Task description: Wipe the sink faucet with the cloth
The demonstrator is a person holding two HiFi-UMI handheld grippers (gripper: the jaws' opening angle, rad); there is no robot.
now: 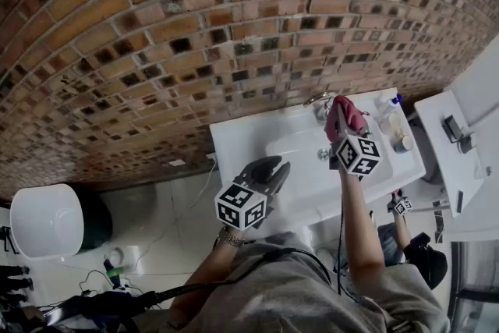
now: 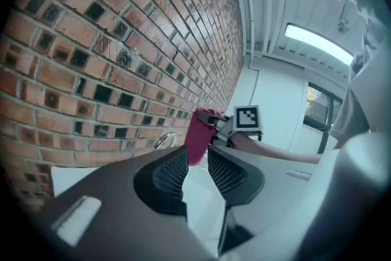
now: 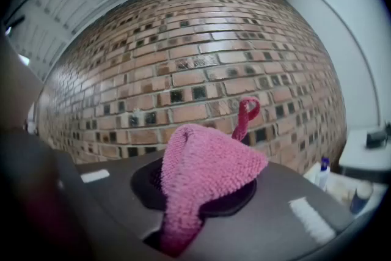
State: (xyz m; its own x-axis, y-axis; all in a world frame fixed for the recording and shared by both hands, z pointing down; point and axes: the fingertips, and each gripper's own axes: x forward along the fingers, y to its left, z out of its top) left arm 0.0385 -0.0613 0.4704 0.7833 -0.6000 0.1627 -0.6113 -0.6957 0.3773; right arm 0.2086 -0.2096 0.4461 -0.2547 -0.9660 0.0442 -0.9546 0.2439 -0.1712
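**Right gripper.** The right gripper (image 3: 201, 192) is clenched on a pink knitted cloth (image 3: 211, 162). The cloth bunches up over the jaws, and a thin loop (image 3: 247, 113) stands up from its far side. In the head view this gripper (image 1: 341, 121) sits right of centre, over the back of a white sink (image 1: 242, 140). The cloth (image 1: 347, 115) is just beside the chrome faucet (image 1: 318, 100); whether they touch cannot be told.

**Left gripper.** The left gripper (image 2: 197, 162) is released. Its ribbed pads (image 2: 171, 173) stand a narrow gap apart with nothing between them. In its own view the cloth (image 2: 197, 134) shows beyond the gap, with the curved faucet (image 2: 164, 140) to the cloth's left. In the head view the left gripper (image 1: 269, 168) hovers over the sink's front edge, below and left of the right gripper and well apart from the faucet.

**Surroundings.** A brick wall (image 1: 195, 27) fills the upper frame behind the sink. A blue-capped bottle (image 1: 392, 109) and a small jar (image 1: 403, 143) stand on the sink's right end. A white round bin (image 1: 47, 221) stands at the lower left on the floor.
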